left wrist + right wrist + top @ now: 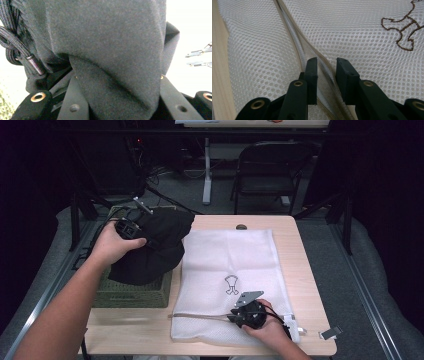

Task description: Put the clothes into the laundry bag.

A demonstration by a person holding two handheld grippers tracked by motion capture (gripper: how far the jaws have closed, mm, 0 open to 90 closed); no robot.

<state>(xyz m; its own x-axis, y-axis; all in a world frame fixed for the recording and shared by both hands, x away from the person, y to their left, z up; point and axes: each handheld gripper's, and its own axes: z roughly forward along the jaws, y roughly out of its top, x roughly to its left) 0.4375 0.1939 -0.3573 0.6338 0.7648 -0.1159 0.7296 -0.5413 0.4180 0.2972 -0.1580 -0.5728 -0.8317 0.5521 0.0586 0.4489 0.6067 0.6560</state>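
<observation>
A black garment [152,247] with a drawstring [17,47] hangs bunched over a green woven basket [135,292] at the table's left edge. My left gripper [129,227] is held above the basket and is shut on the garment; in the left gripper view the black cloth [112,50] covers both jaws. A white mesh bag [230,265] with a small embroidered figure [231,285] lies flat mid-table. My right gripper [244,314] rests on the bag's near end. It stands open [327,68], its fingers [312,72] straddling the zipper seam [294,32].
The wooden table [305,255] has bare surface right of the bag and along the front left. A small metal clip [330,333] lies near the front right corner. A black chair [272,167] and a table leg [206,170] stand beyond the far edge.
</observation>
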